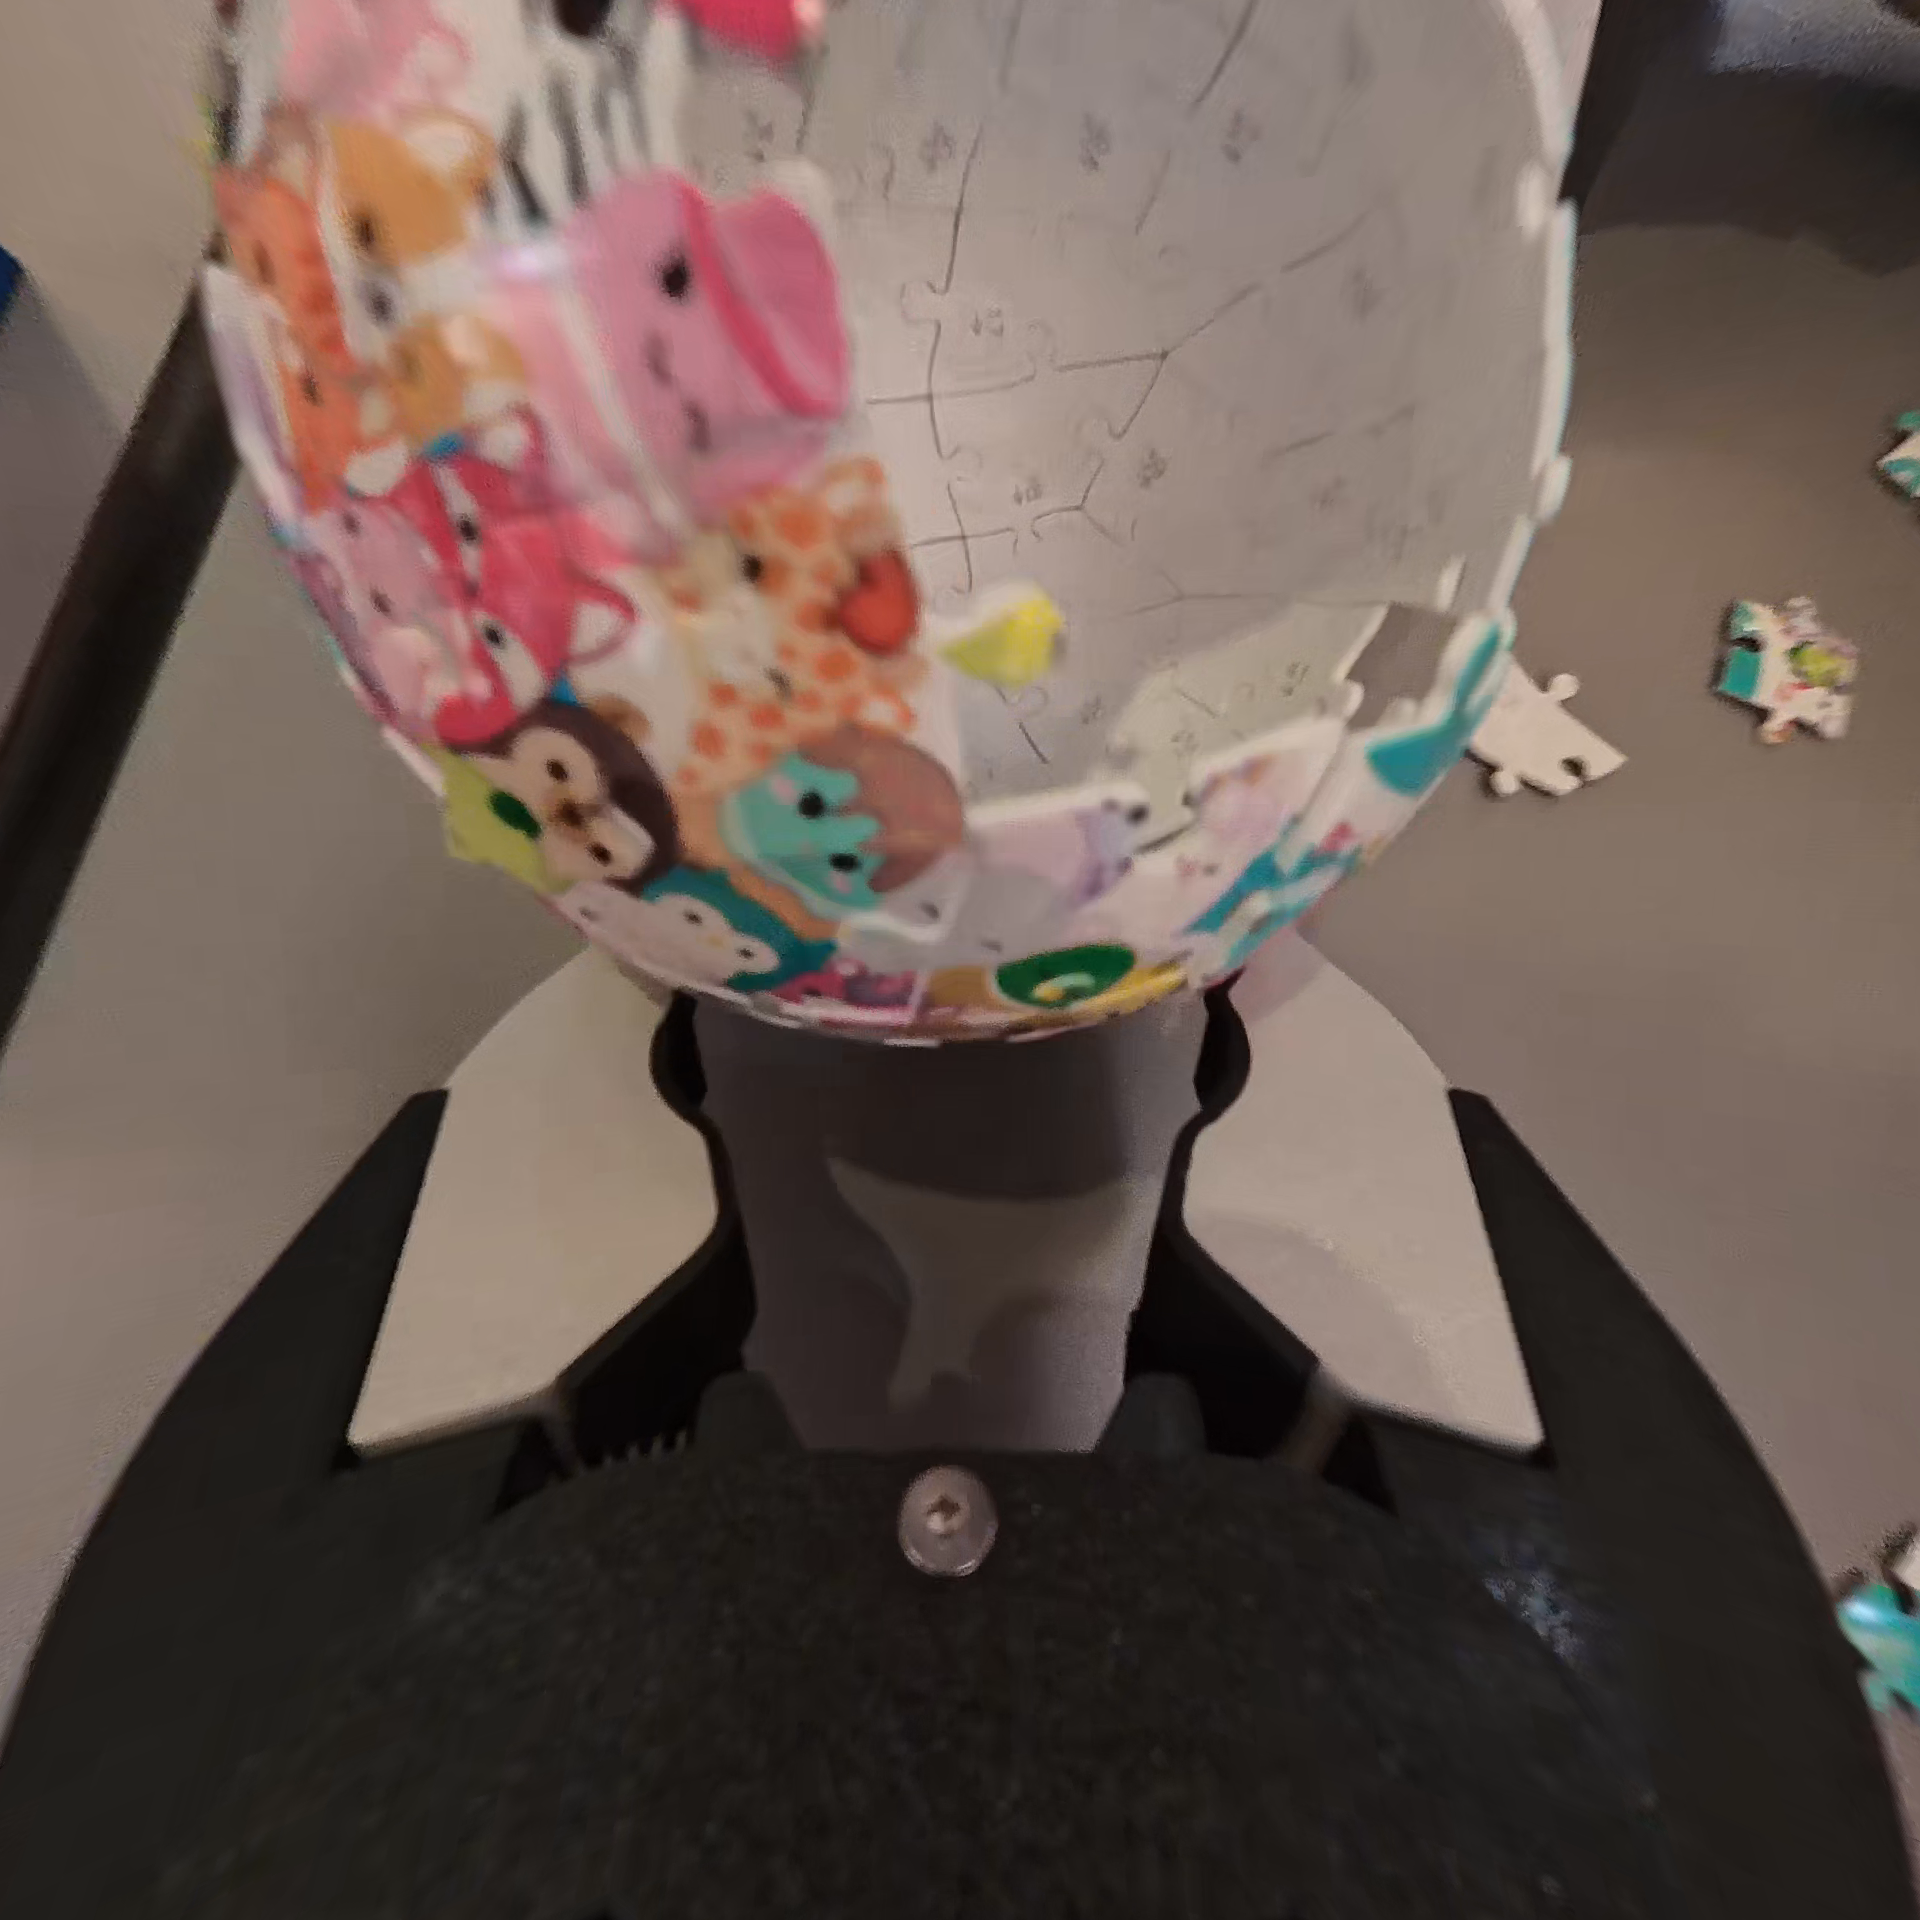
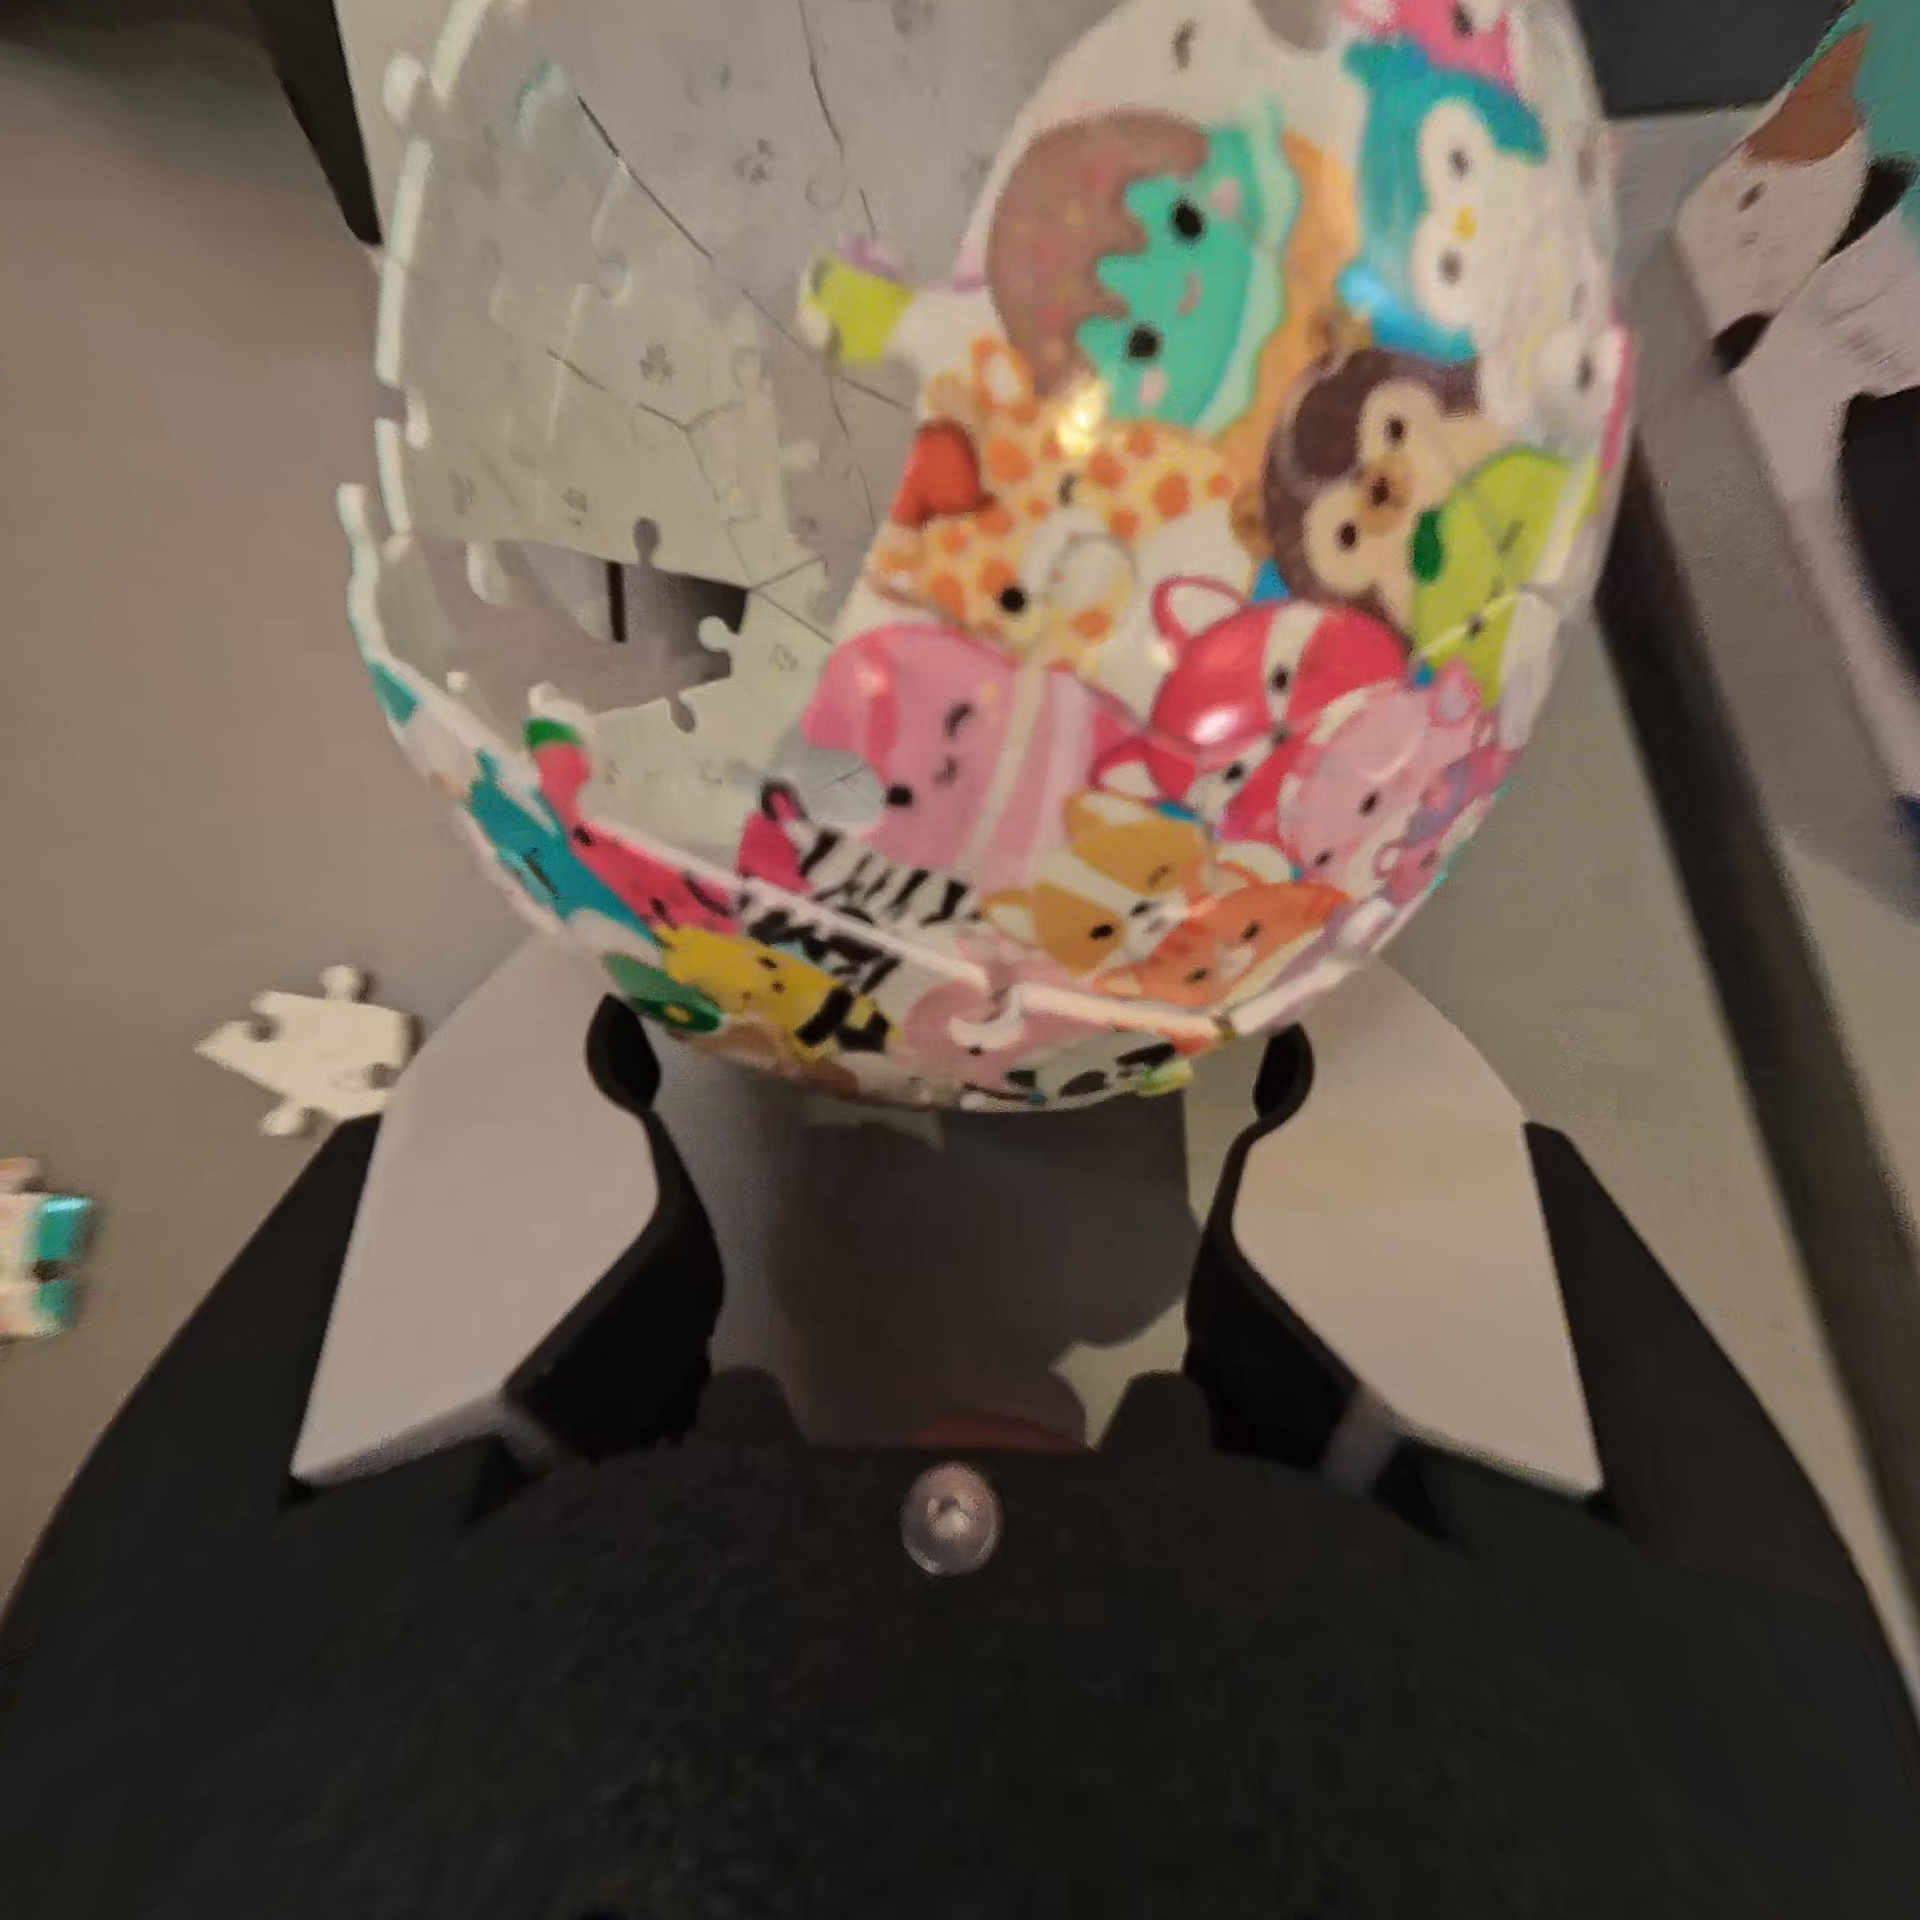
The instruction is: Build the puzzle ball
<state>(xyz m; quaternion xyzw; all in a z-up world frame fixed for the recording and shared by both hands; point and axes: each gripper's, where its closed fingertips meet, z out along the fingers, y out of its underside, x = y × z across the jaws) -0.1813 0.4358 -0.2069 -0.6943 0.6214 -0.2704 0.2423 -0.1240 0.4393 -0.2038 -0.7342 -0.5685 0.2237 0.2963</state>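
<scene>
Your left gripper (image 1: 951, 1023) sits with its black fingers (image 1: 681, 1049) parted, and the half-built puzzle ball, a hollow plastic shell printed with cartoon animals (image 1: 644, 582), rests right at the fingertips. The ball's underside covers the tips, so you cannot tell whether they press on it or only cradle it. Ahead of the gripper the shell is open: you see its plain grey inner wall with piece seams (image 1: 1143, 312). The ball's top runs off the upper edge and the print is blurred.

Your right gripper (image 2: 940, 1060) shows the same stance from the other side: fingers (image 2: 623, 1049) spread, ball (image 2: 1195, 520) just above the tips, contact hidden. A ragged gap in the wall (image 2: 634, 623) lies ahead and left of this gripper.

Loose pieces lie on the grey tabletop (image 1: 1714, 312). To the right of your left gripper: a white face-down piece (image 1: 1538, 743) partly behind the ball, a teal printed piece (image 1: 1787, 670) farther out, and two more cut by the right edge. To the left of your right gripper: a white piece (image 2: 312, 1044) and a teal one (image 2: 42, 1252) cut by the frame. Upper right, a smeared printed box (image 2: 1787, 187), detail unreadable.
</scene>
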